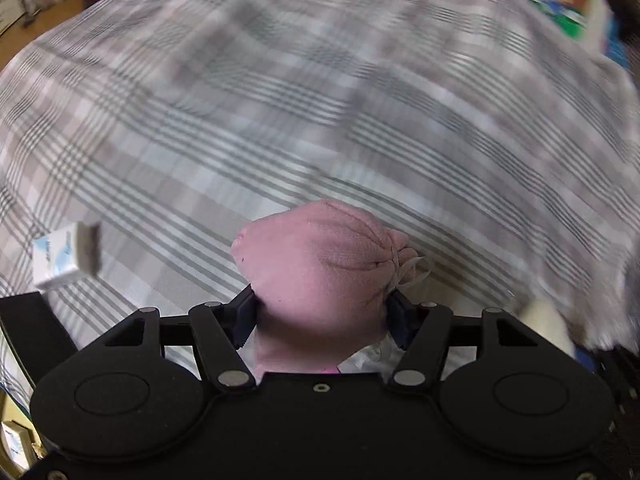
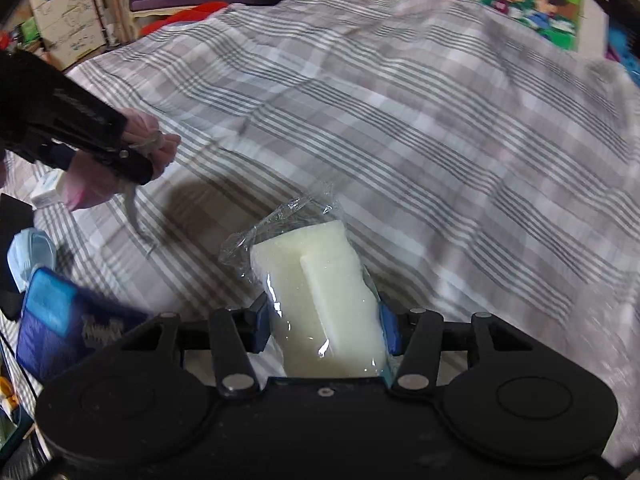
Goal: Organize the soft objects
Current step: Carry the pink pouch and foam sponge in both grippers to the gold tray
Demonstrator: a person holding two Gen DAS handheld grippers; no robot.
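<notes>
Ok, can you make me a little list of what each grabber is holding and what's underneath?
left gripper: shut on the pink pouch, tied with a string
right gripper: shut on the white sponge in clear wrap
underneath: checked bedsheet
nearby: small white box, blue cloth
far corner: cartoon picture
</notes>
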